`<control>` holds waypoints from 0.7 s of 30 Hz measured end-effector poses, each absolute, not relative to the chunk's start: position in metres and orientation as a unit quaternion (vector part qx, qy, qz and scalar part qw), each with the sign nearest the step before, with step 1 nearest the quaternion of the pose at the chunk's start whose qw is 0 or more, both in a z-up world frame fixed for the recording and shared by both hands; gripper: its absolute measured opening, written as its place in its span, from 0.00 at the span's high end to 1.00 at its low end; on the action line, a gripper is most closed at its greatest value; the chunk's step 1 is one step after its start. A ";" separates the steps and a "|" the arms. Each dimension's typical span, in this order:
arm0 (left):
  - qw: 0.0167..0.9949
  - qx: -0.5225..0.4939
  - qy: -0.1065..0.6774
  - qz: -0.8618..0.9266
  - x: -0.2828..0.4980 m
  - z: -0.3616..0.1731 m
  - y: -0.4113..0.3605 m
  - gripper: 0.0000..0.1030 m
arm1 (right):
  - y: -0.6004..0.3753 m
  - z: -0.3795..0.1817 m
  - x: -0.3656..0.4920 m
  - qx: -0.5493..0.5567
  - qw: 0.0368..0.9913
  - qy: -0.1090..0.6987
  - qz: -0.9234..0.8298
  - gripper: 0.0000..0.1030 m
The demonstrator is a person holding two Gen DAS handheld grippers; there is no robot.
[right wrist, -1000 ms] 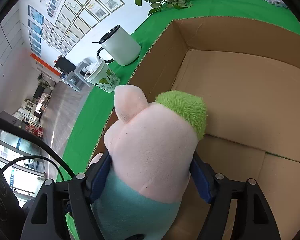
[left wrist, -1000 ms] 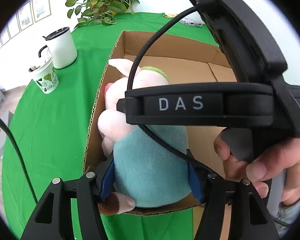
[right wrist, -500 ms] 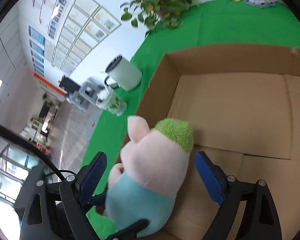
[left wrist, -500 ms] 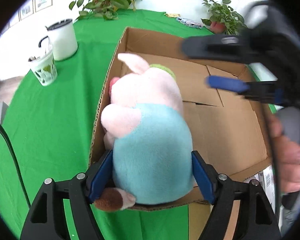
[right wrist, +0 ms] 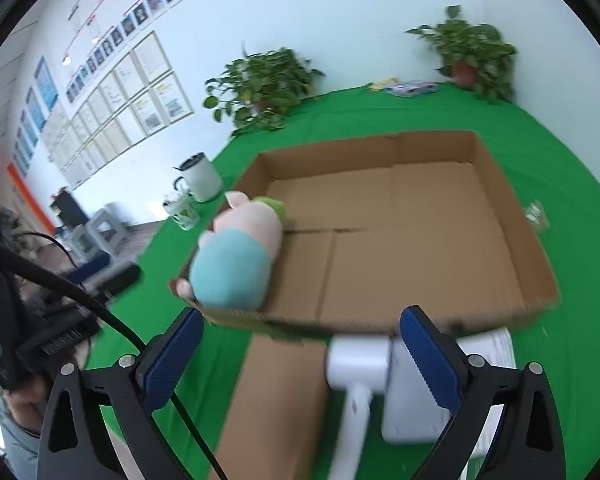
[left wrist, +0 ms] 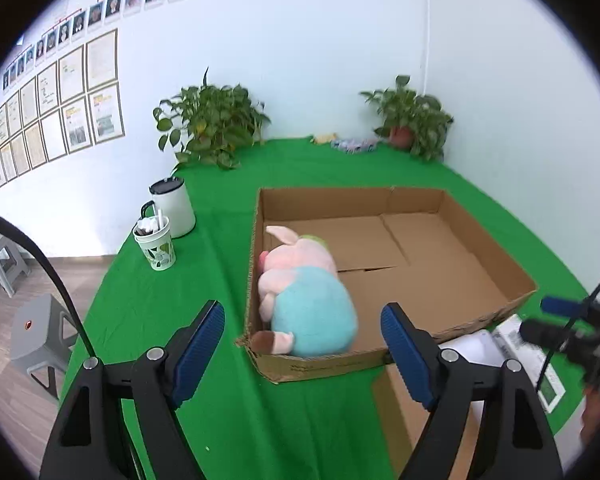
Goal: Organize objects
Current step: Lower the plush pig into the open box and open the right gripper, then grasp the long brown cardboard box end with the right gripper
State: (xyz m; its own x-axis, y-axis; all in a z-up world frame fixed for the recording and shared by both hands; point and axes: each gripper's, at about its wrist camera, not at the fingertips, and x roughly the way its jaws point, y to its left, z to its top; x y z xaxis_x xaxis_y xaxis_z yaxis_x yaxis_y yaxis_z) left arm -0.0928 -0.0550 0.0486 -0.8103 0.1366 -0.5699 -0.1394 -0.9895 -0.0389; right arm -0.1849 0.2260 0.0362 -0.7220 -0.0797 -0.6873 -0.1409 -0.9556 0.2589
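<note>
A pink plush pig in a teal shirt (left wrist: 306, 296) lies in the near left corner of an open cardboard box (left wrist: 496, 258) on the green table. It also shows in the right wrist view (right wrist: 238, 258), inside the same box (right wrist: 516, 216). My left gripper (left wrist: 302, 354) is open and empty, pulled back in front of the box. My right gripper (right wrist: 296, 360) is open and empty above a white boxed item (right wrist: 360, 364) and a flat cardboard piece (right wrist: 272, 404) in front of the box.
A white mug with a black lid (left wrist: 172, 208) and a patterned cup (left wrist: 156, 246) stand left of the box. Two potted plants (left wrist: 210, 128) (left wrist: 410, 120) stand at the back. White papers (left wrist: 512, 344) lie right of the box front. Grey stools (left wrist: 40, 332) stand off the table's left.
Both grippers have let go of the pig and pulled back and up from the box. The pig now lies in the box's near left corner.
</note>
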 end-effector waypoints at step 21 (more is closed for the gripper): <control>0.104 -0.296 -0.029 0.949 -0.008 0.032 0.004 0.22 | 0.198 0.021 -0.043 -0.354 0.089 0.053 0.929 0.08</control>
State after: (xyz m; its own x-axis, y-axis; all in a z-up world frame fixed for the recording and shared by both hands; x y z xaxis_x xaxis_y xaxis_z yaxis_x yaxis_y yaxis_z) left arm -0.0082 0.0044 0.0316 -0.8027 0.2151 -0.5563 -0.1807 -0.9766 -0.1170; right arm -0.0426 0.1979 0.0212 -0.7331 0.1280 -0.6680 -0.2033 -0.9785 0.0357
